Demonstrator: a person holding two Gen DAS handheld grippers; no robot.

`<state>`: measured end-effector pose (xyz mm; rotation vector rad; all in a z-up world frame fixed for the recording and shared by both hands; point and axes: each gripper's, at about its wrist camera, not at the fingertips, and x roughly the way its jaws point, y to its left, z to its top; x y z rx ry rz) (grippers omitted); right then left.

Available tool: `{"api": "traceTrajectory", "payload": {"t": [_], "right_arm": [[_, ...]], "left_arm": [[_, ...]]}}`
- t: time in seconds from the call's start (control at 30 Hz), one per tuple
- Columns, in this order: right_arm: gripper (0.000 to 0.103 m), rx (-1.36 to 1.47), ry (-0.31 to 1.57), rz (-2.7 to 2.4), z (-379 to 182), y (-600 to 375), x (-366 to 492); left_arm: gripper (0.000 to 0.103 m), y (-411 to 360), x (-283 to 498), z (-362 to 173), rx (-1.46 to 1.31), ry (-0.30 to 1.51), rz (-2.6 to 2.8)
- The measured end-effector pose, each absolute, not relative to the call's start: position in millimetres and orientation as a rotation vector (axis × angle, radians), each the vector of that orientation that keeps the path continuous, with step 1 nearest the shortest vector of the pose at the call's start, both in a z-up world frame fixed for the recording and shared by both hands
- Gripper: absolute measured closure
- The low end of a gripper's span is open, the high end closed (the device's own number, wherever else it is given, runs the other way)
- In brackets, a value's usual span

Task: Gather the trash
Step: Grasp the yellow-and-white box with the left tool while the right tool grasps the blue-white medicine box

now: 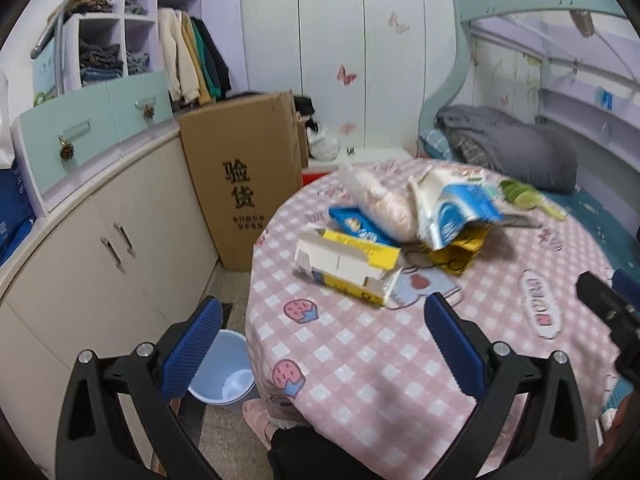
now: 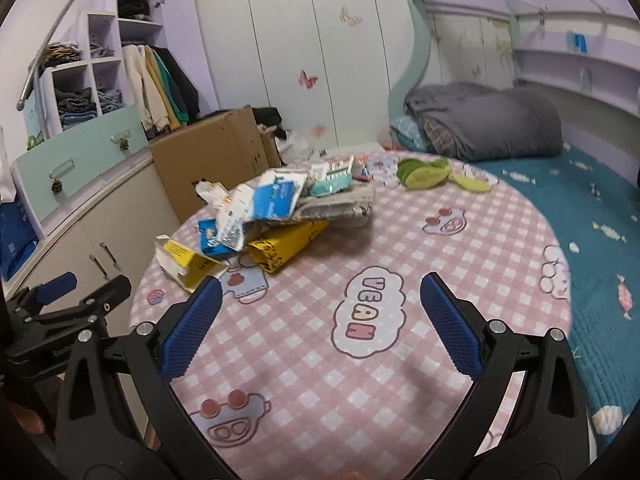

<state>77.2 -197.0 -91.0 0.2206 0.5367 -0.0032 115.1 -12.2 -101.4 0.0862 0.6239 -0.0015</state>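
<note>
Round table (image 1: 400,360) holds trash pile (image 1: 400,232)

A child's bedroom at home: bunk bed (image 2: 500,128), butterfly-stickered wardrobe (image 2: 312,60), hanging clothes (image 2: 160,80)

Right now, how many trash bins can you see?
1. A light blue bin stands on the floor left of the round table, beside the cupboard; others may be hidden.

One yellow box (image 1: 348,270), one bin (image 1: 224,368), one cardboard carton (image 1: 244,168).
</note>
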Motion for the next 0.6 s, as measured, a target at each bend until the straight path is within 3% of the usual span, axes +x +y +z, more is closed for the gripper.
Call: {"api": "traceTrajectory", "payload": {"t": [0.4,0.6], "right_arm": [[0.006,0.218,0.607,-0.007,-106.6,-197.1,125.0],[0.006,0.2,0.607,0.01,-99.8,-192.6,145.2]], "left_arm": [[0.008,-34.7,183.0,-144.4,0.142,0.729,-0.001],[0.064,-37.2,200.1,-152.2,0.146,0.781,0.003]]}}
